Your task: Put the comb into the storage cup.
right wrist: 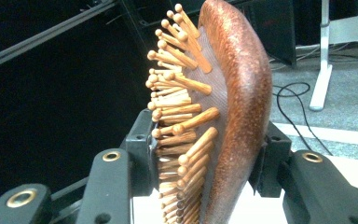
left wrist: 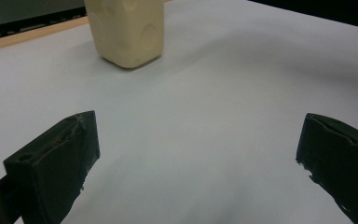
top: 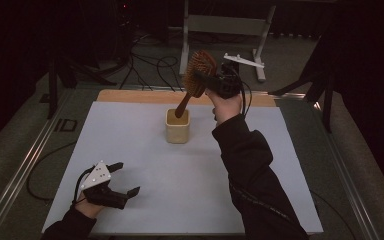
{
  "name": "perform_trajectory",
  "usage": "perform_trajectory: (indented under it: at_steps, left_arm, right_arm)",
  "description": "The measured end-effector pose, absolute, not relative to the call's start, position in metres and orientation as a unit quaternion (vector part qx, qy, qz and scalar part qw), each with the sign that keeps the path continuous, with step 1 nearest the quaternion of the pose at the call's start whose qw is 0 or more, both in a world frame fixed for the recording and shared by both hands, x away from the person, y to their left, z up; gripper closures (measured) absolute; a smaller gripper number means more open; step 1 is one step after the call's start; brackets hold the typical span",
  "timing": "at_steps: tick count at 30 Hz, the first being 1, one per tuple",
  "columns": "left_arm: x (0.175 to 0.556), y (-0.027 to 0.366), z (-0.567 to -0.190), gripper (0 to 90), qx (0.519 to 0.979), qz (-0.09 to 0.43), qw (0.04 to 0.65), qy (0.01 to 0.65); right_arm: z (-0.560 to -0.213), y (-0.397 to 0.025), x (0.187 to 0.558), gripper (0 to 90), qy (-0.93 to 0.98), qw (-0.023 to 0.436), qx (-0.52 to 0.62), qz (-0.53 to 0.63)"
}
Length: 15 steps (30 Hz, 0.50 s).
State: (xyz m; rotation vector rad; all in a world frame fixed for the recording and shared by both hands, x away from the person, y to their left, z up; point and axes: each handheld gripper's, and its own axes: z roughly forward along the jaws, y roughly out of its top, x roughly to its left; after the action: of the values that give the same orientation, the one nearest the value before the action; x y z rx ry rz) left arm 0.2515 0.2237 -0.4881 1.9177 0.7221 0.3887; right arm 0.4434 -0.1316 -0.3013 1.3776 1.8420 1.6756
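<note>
Wooden brush (top: 197,75) hangs tilted over the cup (top: 177,126), handle tip just inside its mouth, head clenched between the jaws of the right gripper (top: 211,79). Left gripper (top: 121,177) rests well in front of the cup, jaws spread, grasping nothing. A skewed lowering could tip the cup (nothing steadies it). Right gripper view shows one jaw bearing on the bristles (right wrist: 177,116); high view cannot.
</note>
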Motion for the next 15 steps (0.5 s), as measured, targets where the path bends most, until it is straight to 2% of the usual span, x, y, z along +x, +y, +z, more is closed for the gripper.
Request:
perform_trajectory:
  at_steps: [15]
  left_arm:
    - [0.251,0.223,-0.488,0.1,0.792,0.160,0.511,0.294]
  right_arm:
    - [-0.326,-0.117,0.451,52.3,0.653,0.144,0.481,0.567]
